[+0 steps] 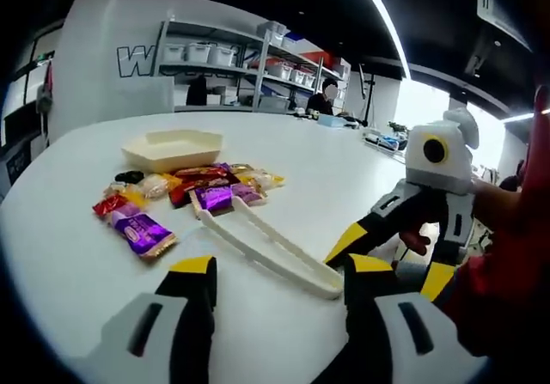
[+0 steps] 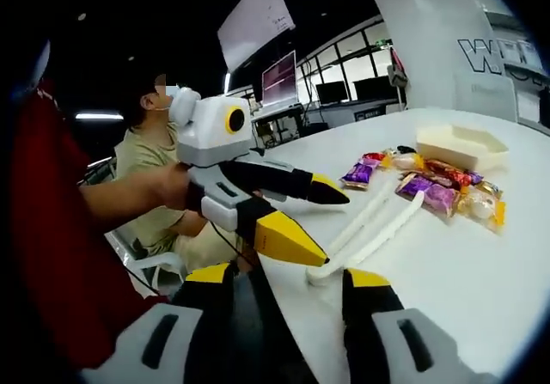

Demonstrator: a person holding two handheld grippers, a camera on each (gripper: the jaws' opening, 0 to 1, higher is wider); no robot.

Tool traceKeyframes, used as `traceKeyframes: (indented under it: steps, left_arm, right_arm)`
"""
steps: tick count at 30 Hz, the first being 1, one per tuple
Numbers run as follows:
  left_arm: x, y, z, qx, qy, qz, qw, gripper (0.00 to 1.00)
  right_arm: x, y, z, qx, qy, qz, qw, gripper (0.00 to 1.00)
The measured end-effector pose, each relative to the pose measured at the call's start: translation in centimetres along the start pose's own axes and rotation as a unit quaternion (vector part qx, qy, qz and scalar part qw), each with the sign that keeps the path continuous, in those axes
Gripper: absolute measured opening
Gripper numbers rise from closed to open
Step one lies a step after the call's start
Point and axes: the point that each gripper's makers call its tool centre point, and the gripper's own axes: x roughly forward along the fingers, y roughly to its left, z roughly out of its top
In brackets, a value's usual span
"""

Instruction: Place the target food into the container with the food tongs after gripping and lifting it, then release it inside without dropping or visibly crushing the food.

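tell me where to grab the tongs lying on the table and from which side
Grip the tongs near the closed hinge end, the end nearest both tools; their tips lie against the snack pile. Probably come from the open table side with the right tool, jaws across the two arms, so squeezing closes them.

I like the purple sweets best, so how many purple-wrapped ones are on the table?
3: one at the near end of the pile, two side by side by the tongs' tips. More may hide under others.

tongs (image 1: 271,245) – cream, flat on table | snacks (image 1: 185,195) – wrapped, heaped | tray (image 1: 174,148) – beige, empty
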Motion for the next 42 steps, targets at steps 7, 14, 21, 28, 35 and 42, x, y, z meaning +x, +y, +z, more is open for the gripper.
traceKeyframes:
  steps: [7, 14, 21, 28, 35, 42]
  left_arm:
    - [-0.2, 0.2, 0.0, -0.001, 0.0, 0.006, 1.0, 0.59]
    - [0.5, -0.7, -0.1, 0.005, 0.005, -0.003, 1.0, 0.59]
    - [0.4, -0.8, -0.3, 0.011, 0.009, -0.002, 0.9999, 0.6]
    - [0.2, -0.8, -0.3, 0.012, 0.01, 0.006, 0.9999, 0.6]
    - [1.0, -1.9, -0.7, 0.031, 0.019, 0.004, 0.9993, 0.63]
    - [2.1, -2.3, -0.4, 0.034, 0.022, 0.017, 0.999, 0.66]
  right_arm:
    - [-3.2, -3.8, 3.1, -0.03, -0.07, -0.074, 0.9944, 0.54]
    - [-4.8, -4.9, 4.2, -0.025, -0.099, -0.095, 0.9903, 0.53]
    - [-4.7, -5.0, 4.9, -0.015, -0.124, -0.098, 0.9873, 0.54]
    - [-4.5, -4.7, 4.2, 0.026, -0.105, -0.085, 0.9905, 0.39]
    - [-4.3, -4.5, 3.7, 0.009, -0.092, -0.085, 0.9921, 0.33]
    - [-4.8, -4.7, 3.8, 0.008, -0.093, -0.09, 0.9916, 0.33]
